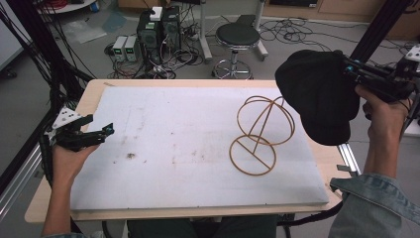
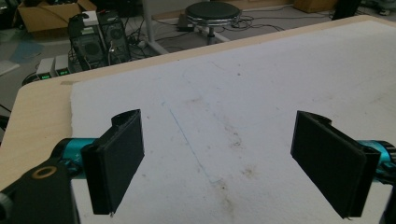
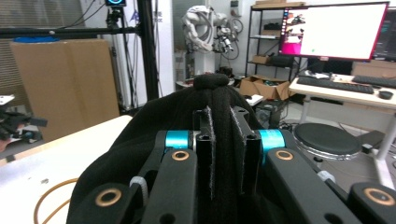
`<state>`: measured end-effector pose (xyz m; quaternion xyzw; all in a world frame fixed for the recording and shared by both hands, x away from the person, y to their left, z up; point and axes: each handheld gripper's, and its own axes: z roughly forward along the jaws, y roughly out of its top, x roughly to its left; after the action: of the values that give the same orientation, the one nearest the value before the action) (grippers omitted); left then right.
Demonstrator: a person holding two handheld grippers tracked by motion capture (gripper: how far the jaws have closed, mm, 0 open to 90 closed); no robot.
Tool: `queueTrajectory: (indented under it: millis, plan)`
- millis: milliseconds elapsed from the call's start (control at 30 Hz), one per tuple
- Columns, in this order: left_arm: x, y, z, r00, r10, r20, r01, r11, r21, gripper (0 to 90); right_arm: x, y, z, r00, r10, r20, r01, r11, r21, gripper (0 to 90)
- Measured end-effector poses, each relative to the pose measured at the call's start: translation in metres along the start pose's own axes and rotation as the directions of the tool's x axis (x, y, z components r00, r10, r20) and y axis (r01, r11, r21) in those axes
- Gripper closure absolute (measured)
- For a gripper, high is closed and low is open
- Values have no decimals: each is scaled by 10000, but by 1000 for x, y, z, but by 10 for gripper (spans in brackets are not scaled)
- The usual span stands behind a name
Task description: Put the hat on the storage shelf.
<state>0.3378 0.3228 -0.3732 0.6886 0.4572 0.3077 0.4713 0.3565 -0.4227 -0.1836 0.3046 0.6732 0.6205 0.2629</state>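
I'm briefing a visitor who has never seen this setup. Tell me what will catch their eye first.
First, the black hat held in the air over the table's right edge, pinched in the right gripper. Next, the gold wire stand, a ball of hoops on a ring base, standing on the white mat just left of the hat. The left gripper waits open at the mat's left edge.

High view: you look forward and down over the whole white board (image 1: 198, 163) from your own side. Left gripper view: low and close over that same board (image 2: 261, 107), facing the stool (image 2: 212, 11) beyond its far edge. Right gripper view: nearly level, your jaws nearest, a monitor (image 3: 334, 30) far ahead.
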Motion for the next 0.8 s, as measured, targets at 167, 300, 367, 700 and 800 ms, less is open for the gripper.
queueTrajectory:
  millis: [167,300,367,700,800]
  plan:
    - [0,0,0,10000,-4,6,4,10000,-15,176,4,2,3,9994,-58,-333,61,10000,77,826]
    - [0,0,0,10000,0,-1,0,10000,-18,175,8,5,6,9985,-187,-510,195,9997,156,825]
    - [0,0,0,10000,-2,0,2,10000,-29,175,10,5,7,9979,-208,-611,219,9996,163,825]
    - [1,0,-1,10000,-12,-26,12,10000,-23,175,17,6,13,9939,-331,-1056,361,9990,262,825]
    - [1,0,-1,10000,-24,-32,24,10000,-24,176,19,6,14,9918,-282,-1247,317,9992,261,824]
